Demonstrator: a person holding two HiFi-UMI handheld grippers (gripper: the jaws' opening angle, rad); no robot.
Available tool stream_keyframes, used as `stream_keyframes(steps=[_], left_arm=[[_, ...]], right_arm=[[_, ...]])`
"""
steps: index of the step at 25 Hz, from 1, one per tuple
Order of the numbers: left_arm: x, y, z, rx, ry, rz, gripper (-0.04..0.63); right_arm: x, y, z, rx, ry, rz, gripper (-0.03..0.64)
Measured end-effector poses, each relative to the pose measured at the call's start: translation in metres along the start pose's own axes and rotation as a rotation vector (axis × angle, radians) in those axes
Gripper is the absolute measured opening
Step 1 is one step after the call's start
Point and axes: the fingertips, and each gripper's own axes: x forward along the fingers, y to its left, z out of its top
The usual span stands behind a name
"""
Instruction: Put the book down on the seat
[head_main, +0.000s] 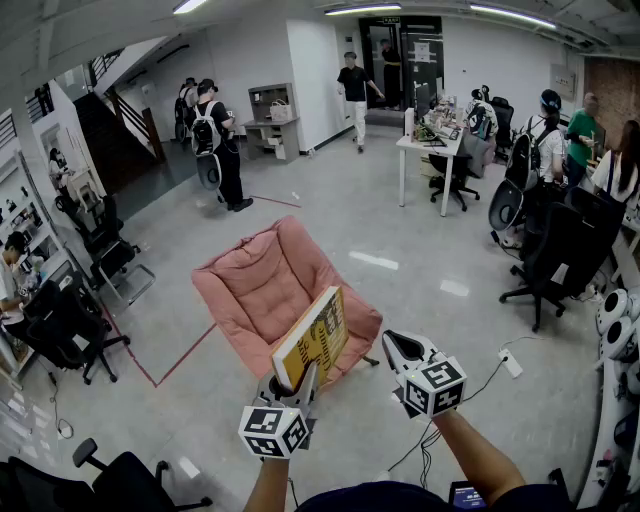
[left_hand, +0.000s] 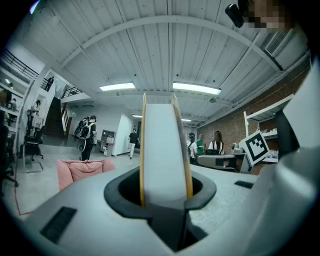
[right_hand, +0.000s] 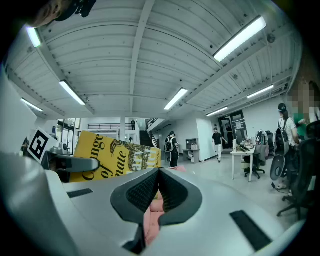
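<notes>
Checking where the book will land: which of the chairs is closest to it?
The pink cushioned chair, right behind the yellow book; the other chairs are black office chairs, farther off.

The room is lit evenly from above by fluorescent ceiling strips (left_hand: 196, 88), which are clipped to white in both gripper views. Their pale reflections are carried by the glossy floor (head_main: 375, 260) in the head view. Only faint, soft shadows are cast, as beneath the pink seat (head_main: 262, 290). Strong barrel distortion is seen throughout: ceiling ribs are bent into arcs, and the gripper views' corners are darkened. The book (left_hand: 165, 150), close to the lens, is rendered soft, while the distance is kept sharp.
</notes>
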Motion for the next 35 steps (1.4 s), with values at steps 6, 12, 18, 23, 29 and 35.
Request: stream_keyframes(steps=[6, 12, 18, 23, 29, 35], left_arm=[[0.006, -0.002, -0.003, -0.004, 0.000, 0.003, 0.146], [0.016, -0.006, -0.005, -0.005, 0.005, 0.008, 0.146], [0.029, -0.014, -0.009, -0.005, 0.010, 0.015, 0.145], [0.043, -0.023, -0.017, -0.006, 0.019, 0.029, 0.145], [0.051, -0.034, -0.023, -0.017, 0.020, 0.045, 0.146], [0.051, -0.035, -0.019, -0.011, 0.024, 0.066, 0.146]], right_arm=[[0.002, -0.006, -0.002, 0.015, -0.007, 0.004, 0.018], [0.002, -0.018, -0.004, 0.026, -0.006, 0.007, 0.018], [0.002, -0.033, -0.007, 0.025, 0.001, 0.019, 0.018], [0.003, -0.050, -0.014, 0.030, 0.011, 0.035, 0.020], [0.001, -0.066, -0.019, 0.030, 0.016, 0.055, 0.020], [0.000, -0.070, -0.014, 0.043, 0.007, 0.062, 0.019]])
